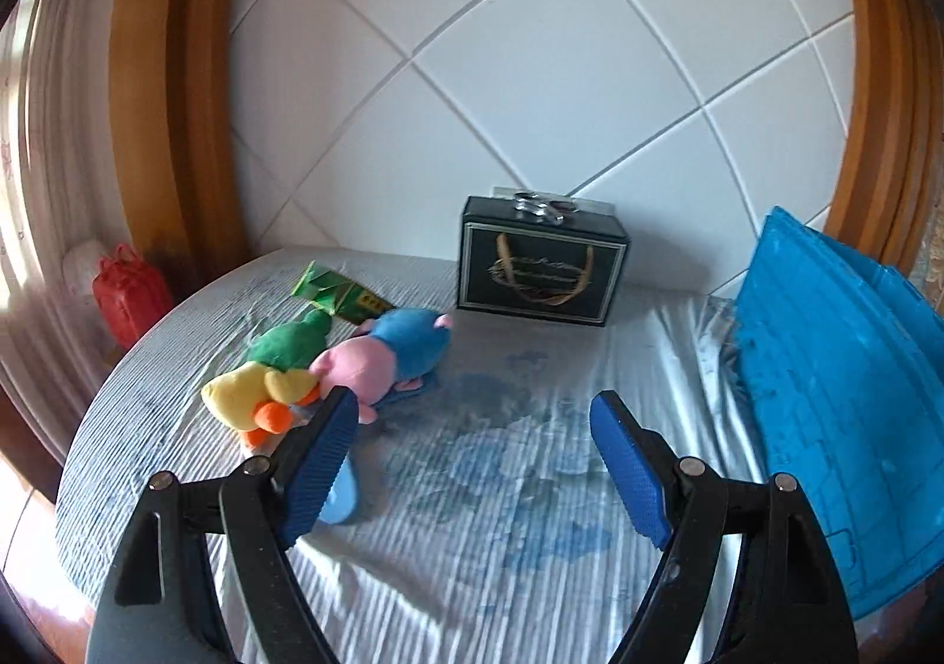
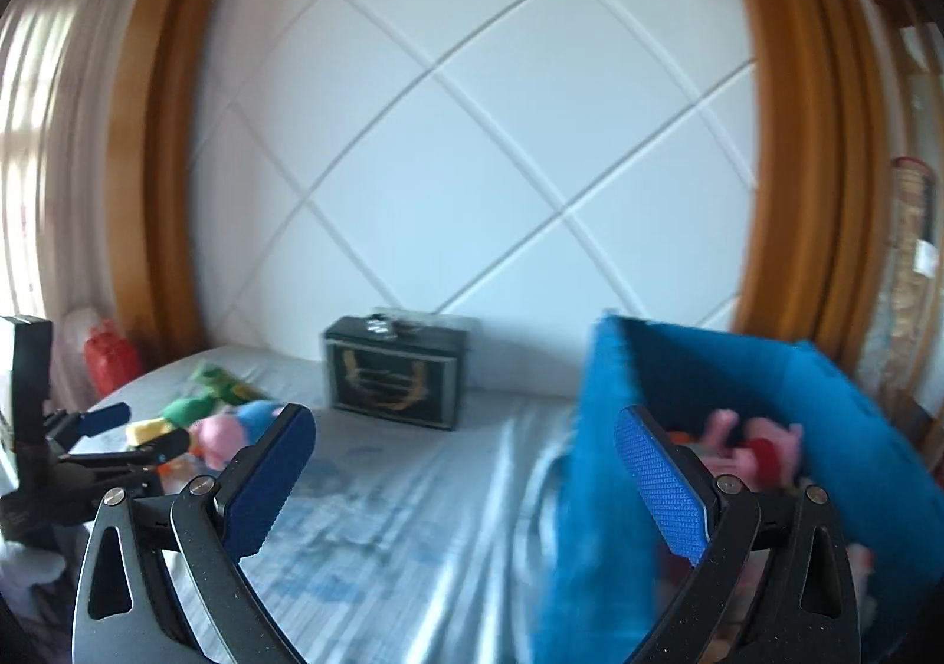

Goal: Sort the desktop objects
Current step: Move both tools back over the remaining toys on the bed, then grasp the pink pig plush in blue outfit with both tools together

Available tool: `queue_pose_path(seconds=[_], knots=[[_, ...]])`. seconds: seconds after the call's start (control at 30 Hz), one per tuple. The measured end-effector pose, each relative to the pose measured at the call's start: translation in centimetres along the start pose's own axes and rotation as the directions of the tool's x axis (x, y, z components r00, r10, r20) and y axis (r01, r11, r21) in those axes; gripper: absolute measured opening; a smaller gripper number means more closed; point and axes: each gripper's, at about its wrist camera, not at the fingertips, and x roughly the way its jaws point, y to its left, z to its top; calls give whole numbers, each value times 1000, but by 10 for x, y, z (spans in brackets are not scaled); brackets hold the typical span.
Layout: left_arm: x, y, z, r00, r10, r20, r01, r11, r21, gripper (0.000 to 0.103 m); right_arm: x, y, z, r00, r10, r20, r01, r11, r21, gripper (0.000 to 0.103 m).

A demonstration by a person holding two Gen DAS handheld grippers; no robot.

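While left tongs (image 1: 475,407) gape, plush toys (image 1: 330,369) lie just left.

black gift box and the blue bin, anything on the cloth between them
Nothing: in the left wrist view the stretch of striped cloth between the black gift box and the blue bin lies bare.

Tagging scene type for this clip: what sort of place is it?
Probably a home room, not a lab: a cloth-covered table against a white panelled wall with wood trim, curtains at the left, plush toys and a gift box.
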Motion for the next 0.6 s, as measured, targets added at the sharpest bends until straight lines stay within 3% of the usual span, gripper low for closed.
queue_pose_path(seconds=[0.23,0.33,0.6], knots=[[67,81,0,993,54,-107,-63,994,-87,81,103,71,-8,980,89,-179,-88,996,15,103],[97,95,0,988,57,-143,-73,991,-109,81,153,90,-14,966,74,-249,-77,997,-6,103],[196,117,20,968,94,-231,-128,983,-134,81,285,131,-25,912,102,-397,-140,988,-69,103]])
